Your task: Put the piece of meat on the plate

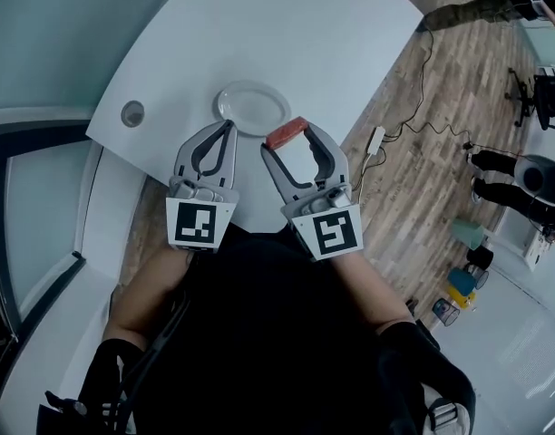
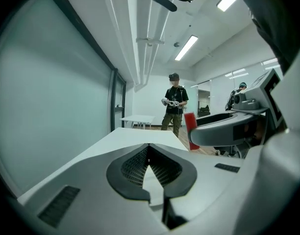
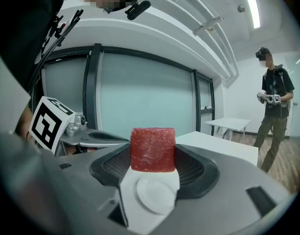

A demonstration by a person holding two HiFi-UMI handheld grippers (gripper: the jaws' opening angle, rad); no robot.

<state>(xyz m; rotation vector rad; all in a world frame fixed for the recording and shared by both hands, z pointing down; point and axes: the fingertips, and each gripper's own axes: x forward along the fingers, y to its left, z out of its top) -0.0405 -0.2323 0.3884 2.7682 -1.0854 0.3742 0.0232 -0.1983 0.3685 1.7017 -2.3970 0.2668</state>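
As the head view looks down, a white surface carries a white oval plate, with a round grey grommet set into the surface to its left. The left hand-held gripper hovers at the plate's near rim with its jaws brought together on nothing. Just to its right, the right hand-held gripper is clamped on a red block of raw meat, held at the plate's near-right rim. A white power strip lies on the wooden floor further right.

From the left gripper view, the jaws meet at their tips, with only the white surface beyond them. At the right, the meat shows in the other gripper's tips. A person stands far off.

From the right gripper view, the meat sits squeezed between both jaws, and the plate shows below it in the gap. The left gripper's marker cube is at the left.
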